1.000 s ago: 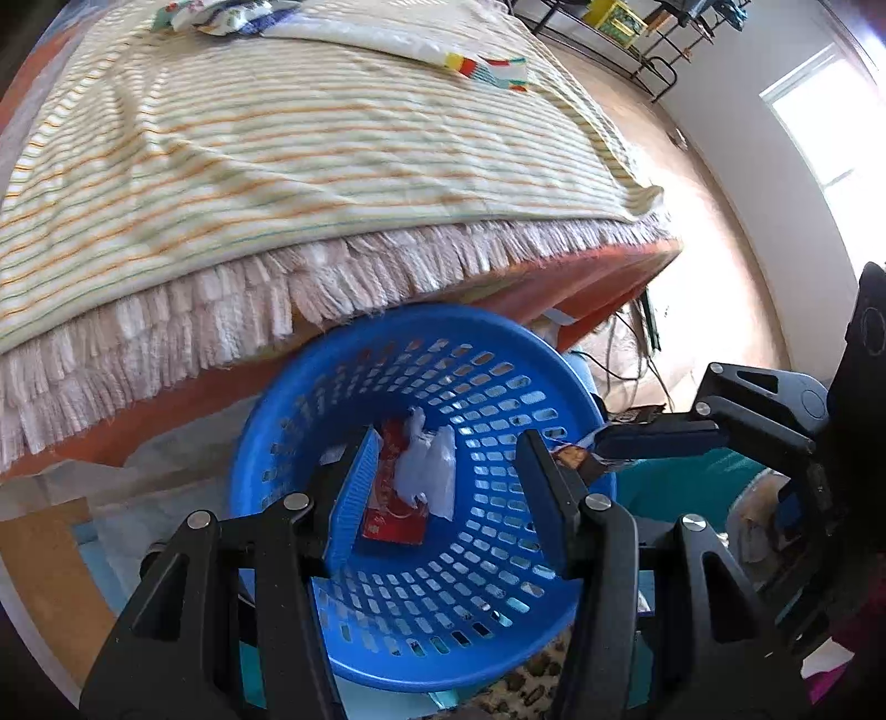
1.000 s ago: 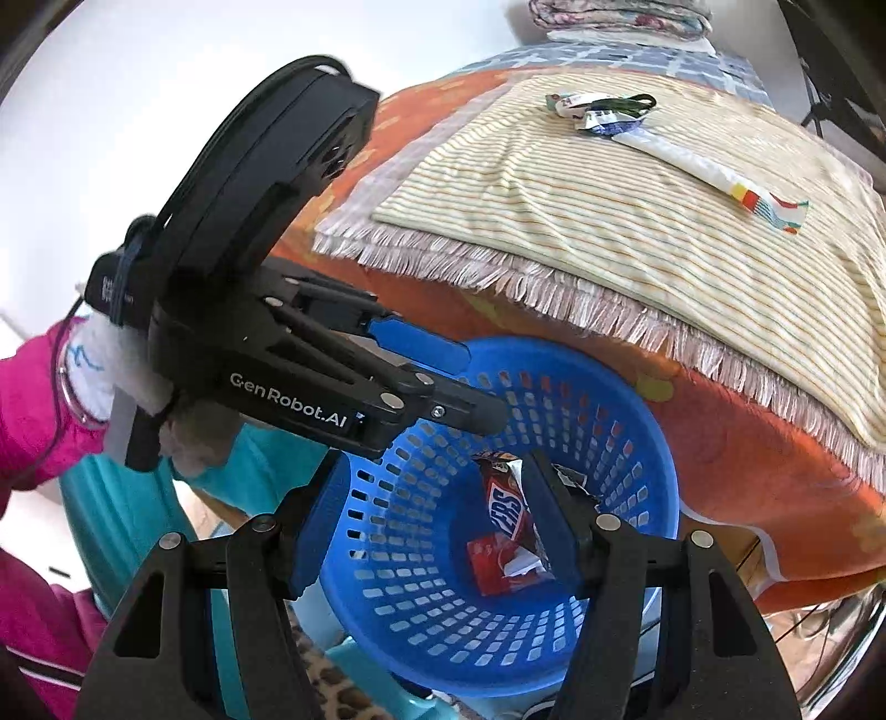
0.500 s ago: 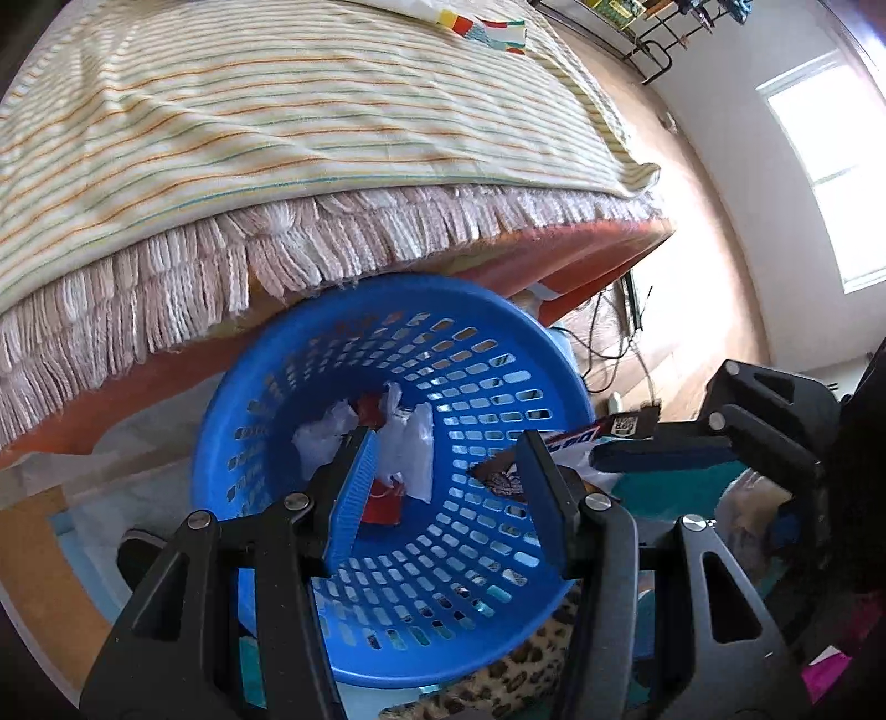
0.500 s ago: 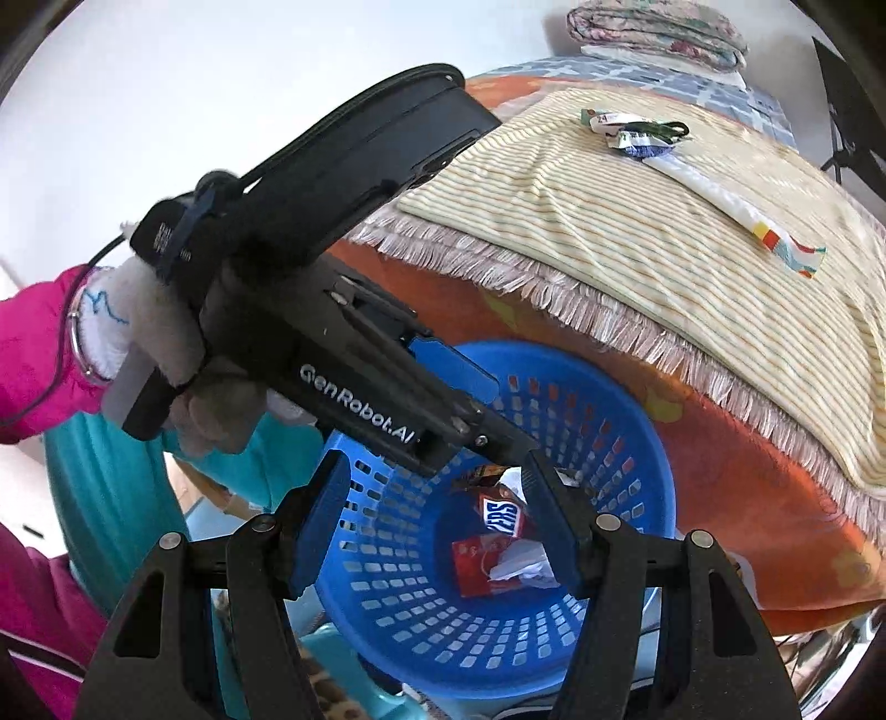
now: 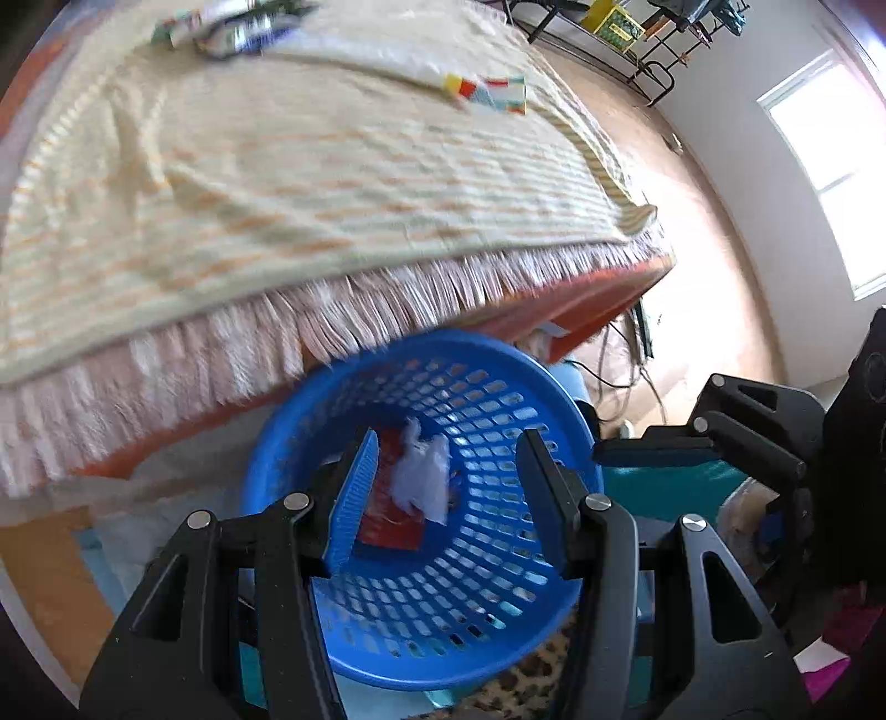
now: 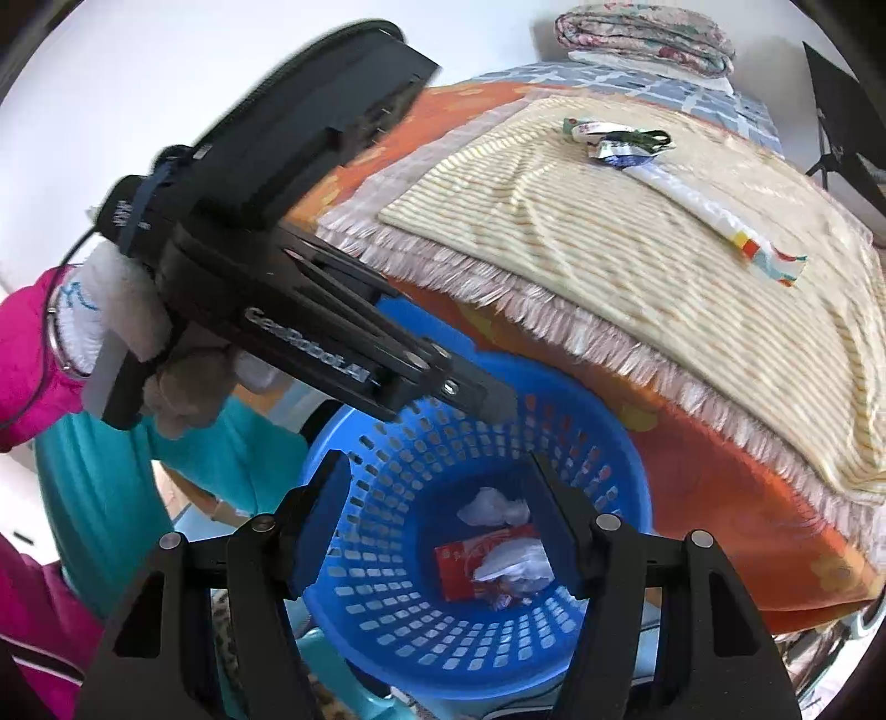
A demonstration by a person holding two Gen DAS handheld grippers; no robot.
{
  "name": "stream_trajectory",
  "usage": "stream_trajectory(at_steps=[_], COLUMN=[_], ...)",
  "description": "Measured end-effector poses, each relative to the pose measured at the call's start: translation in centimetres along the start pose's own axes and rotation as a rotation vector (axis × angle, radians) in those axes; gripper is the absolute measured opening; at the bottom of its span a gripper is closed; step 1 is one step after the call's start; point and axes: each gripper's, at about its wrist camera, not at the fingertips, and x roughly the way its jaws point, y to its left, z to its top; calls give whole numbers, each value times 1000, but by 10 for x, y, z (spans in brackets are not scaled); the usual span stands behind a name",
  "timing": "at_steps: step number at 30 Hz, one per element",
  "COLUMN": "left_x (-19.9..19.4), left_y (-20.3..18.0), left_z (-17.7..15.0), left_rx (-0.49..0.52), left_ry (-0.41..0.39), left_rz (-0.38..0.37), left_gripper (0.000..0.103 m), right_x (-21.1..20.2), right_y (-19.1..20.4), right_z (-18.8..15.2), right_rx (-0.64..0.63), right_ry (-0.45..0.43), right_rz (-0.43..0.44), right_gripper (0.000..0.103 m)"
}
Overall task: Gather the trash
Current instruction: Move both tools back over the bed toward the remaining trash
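Observation:
A blue perforated basket (image 5: 498, 559) (image 6: 603, 465) stands below the bed edge. It holds a red wrapper (image 6: 459, 565), crumpled white paper (image 5: 421, 482) (image 6: 493, 507) and a snack wrapper. My left gripper (image 5: 448, 487) is open and empty above the basket; it also shows in the right wrist view (image 6: 498, 404). My right gripper (image 6: 437, 520) is open and empty over the basket, and shows in the left wrist view (image 5: 609, 451) at the basket's right rim. More trash lies on the bed: small wrappers (image 5: 232, 27) (image 6: 614, 141) and a long white wrapper (image 5: 443, 72) (image 6: 714, 216).
The bed has a striped fringed blanket (image 5: 277, 177) (image 6: 637, 255) over an orange sheet (image 6: 720, 454). A folded quilt (image 6: 642, 33) lies at the bed's far end. A wire rack (image 5: 609, 33) stands against the far wall, beyond bare wooden floor (image 5: 692, 221).
The right gripper let go of the snack wrapper, which now lies in the basket, and its jaws opened. The left gripper tilted up, so more of the bed shows.

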Motion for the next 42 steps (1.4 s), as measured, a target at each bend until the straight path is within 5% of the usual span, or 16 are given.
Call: stream_trajectory(at_steps=[14,22,42], left_x=[-55,-82,-59], left_y=[37,78,137], left_z=[62,117,229], left_rx=[62,78,78], left_ry=[-141,-245,-223], left_rz=[221,327,385], left_gripper=[53,53,53], right_x=[-13,-20,59], right_y=[-59,-108,-179], right_z=[51,88,183], right_rx=[82,160,102], right_ry=[20,-44,51], right_rz=[-156,-199,-252], right_gripper=[64,64,64])
